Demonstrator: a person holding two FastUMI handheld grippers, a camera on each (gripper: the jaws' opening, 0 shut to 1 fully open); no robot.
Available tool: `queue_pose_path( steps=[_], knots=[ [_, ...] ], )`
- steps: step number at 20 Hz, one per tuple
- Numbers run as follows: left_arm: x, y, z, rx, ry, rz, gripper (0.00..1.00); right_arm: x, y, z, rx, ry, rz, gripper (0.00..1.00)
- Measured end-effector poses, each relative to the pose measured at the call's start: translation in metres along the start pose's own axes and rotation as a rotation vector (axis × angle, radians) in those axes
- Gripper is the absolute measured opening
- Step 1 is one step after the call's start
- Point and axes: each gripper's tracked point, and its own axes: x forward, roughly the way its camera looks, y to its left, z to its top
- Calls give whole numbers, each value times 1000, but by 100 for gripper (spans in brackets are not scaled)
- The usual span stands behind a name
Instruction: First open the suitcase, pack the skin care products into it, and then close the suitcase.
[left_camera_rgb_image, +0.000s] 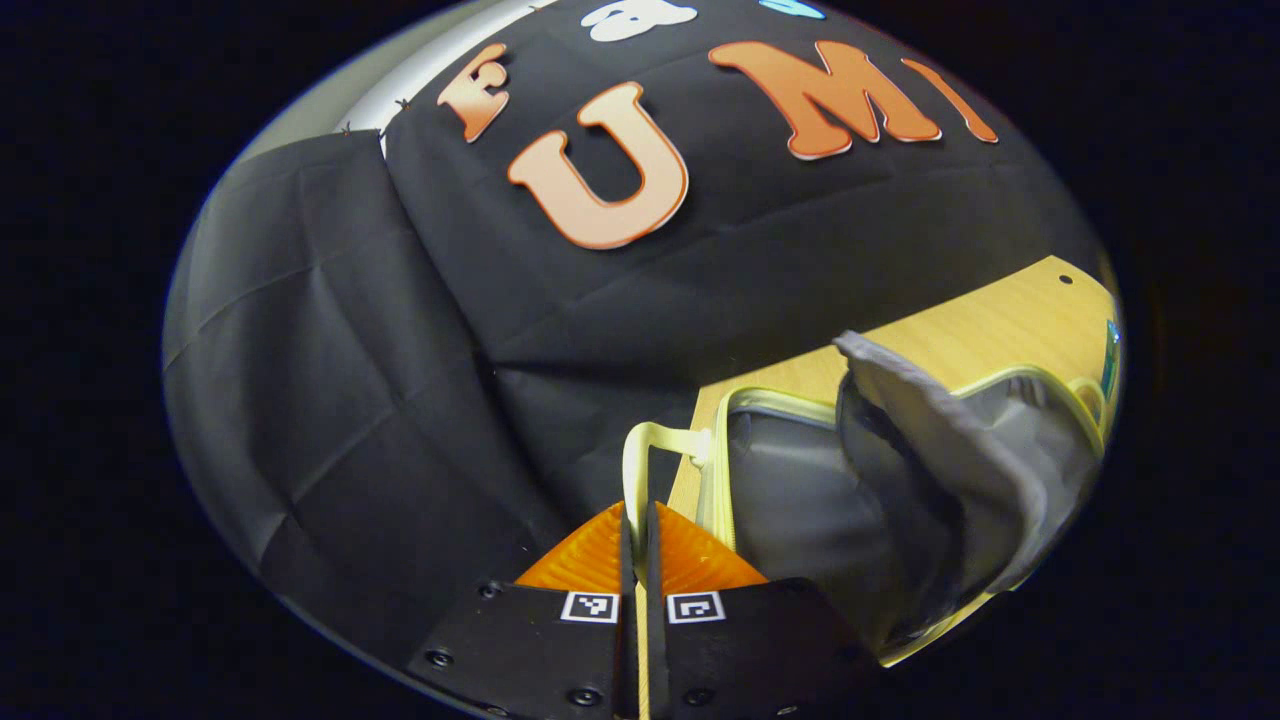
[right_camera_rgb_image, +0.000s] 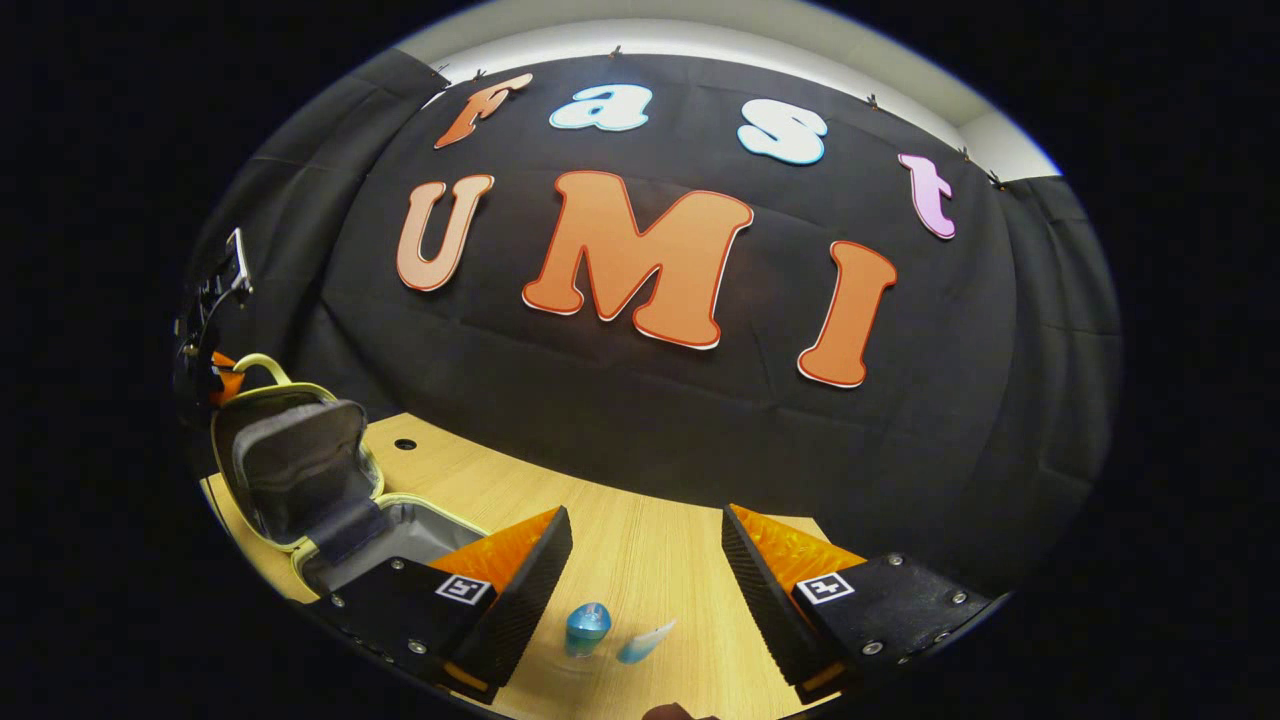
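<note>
A: Where does it stand?

B: The suitcase (right_camera_rgb_image: 300, 480) is open at the left end of the table (right_camera_rgb_image: 640, 560). Its lid (right_camera_rgb_image: 290, 455) is up, and the left gripper (left_camera_rgb_image: 637, 545) is clenched on the pale handle (left_camera_rgb_image: 650, 450) at the lid's top edge, fingers pressed together with the strap between them. In the right gripper view that same gripper shows far off by the handle.

A: And the skin care?

B: Two items sit on the wood between the fingers of the right gripper (right_camera_rgb_image: 645, 590), which is released and spread wide: a small blue bottle (right_camera_rgb_image: 587, 625) and a pale blue tube (right_camera_rgb_image: 645, 642) just beside it. Neither is touched yet.

A: So packing comes next?

B: I'd judge so. Hold the lid steady and well back so it can't drop. Bring the right gripper down over one item at a time. The bottle looks easier. Close across its body, not its cap, lift clear, then carry it left and lower it into the grey lining (left_camera_rgb_image: 800, 500) before letting go.
</note>
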Motion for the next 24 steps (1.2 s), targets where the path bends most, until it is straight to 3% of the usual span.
queue_pose_path(
  steps=[2,4,5,6,7,8,10,12,13,14,17,18,19,20,24],
  knots=[
    [12,11,-26,-11,46,32,4,-2,2,-2,-2,11,-2,95],
    [17,12,-52,-41,104,42,13,-4,3,-4,-4,18,-5,95],
    [17,15,-55,-44,110,67,13,-5,2,-5,-3,20,-6,95],
    [18,8,-55,-46,91,53,18,-5,1,-5,-2,20,-9,95],
    [13,3,-47,-43,62,42,15,-6,0,-6,1,22,-10,95],
    [5,-6,-35,-29,27,26,24,-5,0,-8,4,25,-10,95],
    [-9,-23,-5,-5,-50,11,25,-4,-3,-9,13,29,-9,95],
    [-19,-47,22,-14,-111,-30,45,-5,-9,-12,19,26,-15,95],
    [-26,-60,34,-19,-138,-52,47,-6,-13,-14,20,26,-16,95],
    [-33,-75,47,-22,-162,-75,65,-6,-17,-15,20,27,-17,95],
    [-62,-118,81,-42,-227,-153,77,-8,-32,-23,21,32,-23,95],
    [-71,-139,89,-60,-238,-199,88,-9,-37,-25,22,34,-25,95],
    [-79,-164,95,-74,-248,-260,82,-10,-41,-28,24,38,-23,95],
    [-90,-185,102,-84,-258,-294,97,-11,-44,-32,26,46,-19,95],
    [-126,-257,126,-83,-295,-407,97,-17,-57,-44,39,68,5,95]
  ],
)
